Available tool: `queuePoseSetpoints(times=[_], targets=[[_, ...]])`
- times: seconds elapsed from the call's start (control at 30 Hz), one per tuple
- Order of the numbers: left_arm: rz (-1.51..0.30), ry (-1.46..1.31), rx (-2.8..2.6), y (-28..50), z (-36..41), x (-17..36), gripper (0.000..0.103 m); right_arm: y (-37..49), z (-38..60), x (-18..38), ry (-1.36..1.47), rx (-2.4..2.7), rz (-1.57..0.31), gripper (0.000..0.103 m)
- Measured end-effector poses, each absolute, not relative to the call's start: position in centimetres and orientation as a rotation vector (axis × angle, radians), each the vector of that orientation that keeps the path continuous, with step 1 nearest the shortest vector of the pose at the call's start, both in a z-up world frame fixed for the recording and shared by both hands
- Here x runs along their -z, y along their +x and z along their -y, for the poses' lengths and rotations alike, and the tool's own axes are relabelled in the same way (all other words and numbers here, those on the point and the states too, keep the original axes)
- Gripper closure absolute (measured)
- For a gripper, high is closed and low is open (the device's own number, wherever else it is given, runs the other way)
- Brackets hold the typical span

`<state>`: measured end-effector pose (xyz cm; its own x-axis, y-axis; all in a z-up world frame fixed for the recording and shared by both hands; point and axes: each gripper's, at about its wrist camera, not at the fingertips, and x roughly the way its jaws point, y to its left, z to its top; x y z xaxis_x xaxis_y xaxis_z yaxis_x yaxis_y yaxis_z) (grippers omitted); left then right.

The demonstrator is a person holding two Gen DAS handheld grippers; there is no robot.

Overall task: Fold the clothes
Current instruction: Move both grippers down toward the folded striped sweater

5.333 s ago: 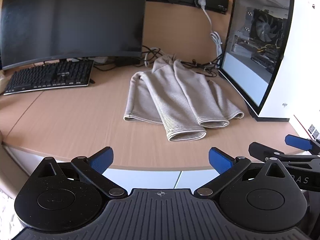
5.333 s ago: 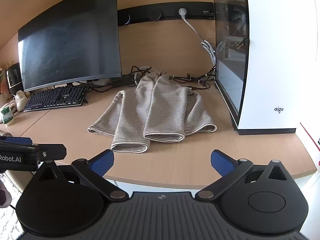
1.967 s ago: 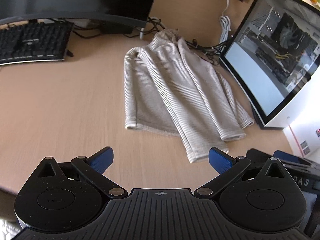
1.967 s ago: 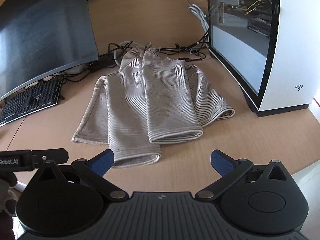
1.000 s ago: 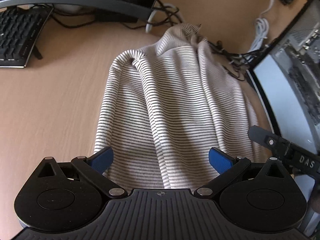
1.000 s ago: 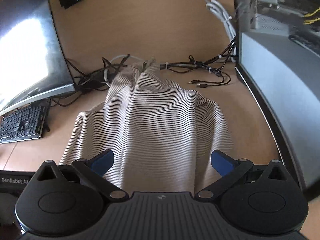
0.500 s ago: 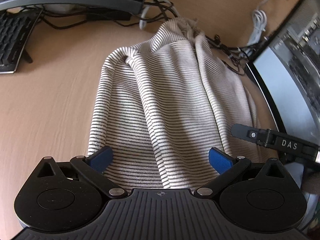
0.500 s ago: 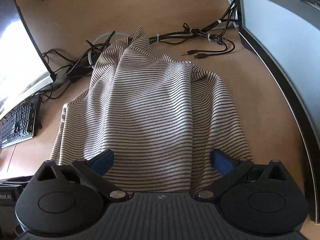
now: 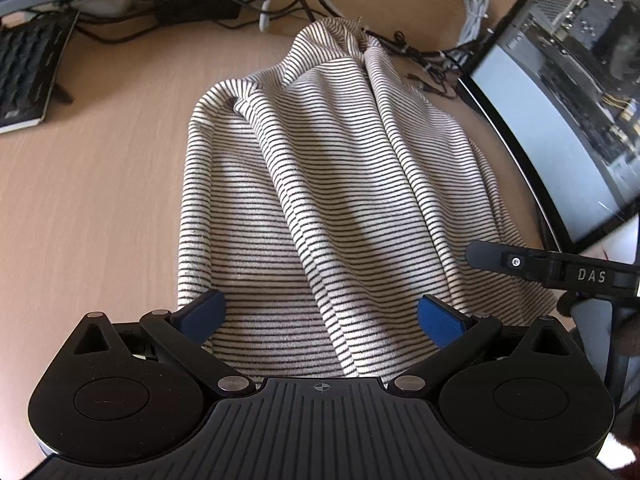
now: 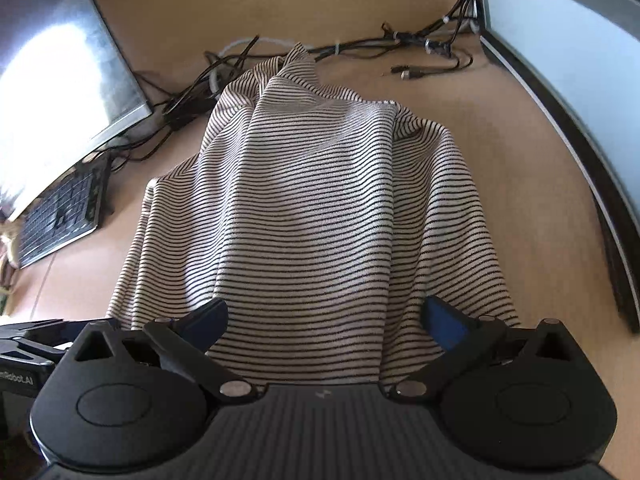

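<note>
Along the bottom of each frame the two tongs sit low over the near hem of the striped top (image 9: 344, 200). The left tongs (image 9: 322, 316) are spread wide, blue pads (image 9: 204, 314) at either side of the cloth and gripping nothing. The right tongs (image 10: 326, 320) are just as wide and also hold nothing. Whether any pad touches the fabric cannot be told.

The top lies on the wooden worktop (image 9: 80, 184) at the middle of both frames, its sleeves already laid lengthwise over the body and its neck at the far end by the cables (image 10: 400, 40). This looks like the reach for the hem, ahead of folding the bottom half up toward the neck. The next move probably calls for each pair to drop onto its own hem corner, pinch through all the layers including the sleeve ends, and lift together so the sleeves stay put.

From the left wrist, the right tongs' finger shows at the right edge, and a keyboard (image 9: 24, 76) at the upper left. From the right wrist, the monitor (image 10: 52, 64) fills the upper left, with the computer case (image 10: 568, 64) at the upper right.
</note>
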<state>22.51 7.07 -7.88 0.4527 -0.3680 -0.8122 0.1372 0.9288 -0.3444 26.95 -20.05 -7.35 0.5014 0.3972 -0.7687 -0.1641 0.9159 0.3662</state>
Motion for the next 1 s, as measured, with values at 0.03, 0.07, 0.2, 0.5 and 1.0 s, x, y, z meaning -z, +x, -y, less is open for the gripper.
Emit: queuePoseSetpoints(times=[0.03, 0.07, 0.2, 0.5, 1.0], targets=[[-1.065, -0.25, 0.323, 21.9, -7.5, 7.8, 0.0, 26.3, 20.1, 7.3, 0.269, -0.355, -1.0, 0.0], [-1.074, -0.259, 0.331, 21.4, -7.9, 7.8, 0.0, 25.9, 20.2, 7.2, 0.278, -0.364, -1.007, 0.0], [-1.098, -0.283, 0.361, 19.6, -9.2, 7.7, 0.0, 23.4, 20.4, 7.1, 0.296, -0.375, -1.017, 0.0], [-1.075, -0.427, 0.535, 19.9, -8.9, 7.9, 0.006, 21.3, 21.1, 6.8, 0.398, -0.315, -0.987, 0.0], [-0.998, -0.348, 0.553, 20.7, -7.4, 6.9, 0.04, 20.8, 22.9, 7.3, 0.575, -0.317, -0.97, 0.0]])
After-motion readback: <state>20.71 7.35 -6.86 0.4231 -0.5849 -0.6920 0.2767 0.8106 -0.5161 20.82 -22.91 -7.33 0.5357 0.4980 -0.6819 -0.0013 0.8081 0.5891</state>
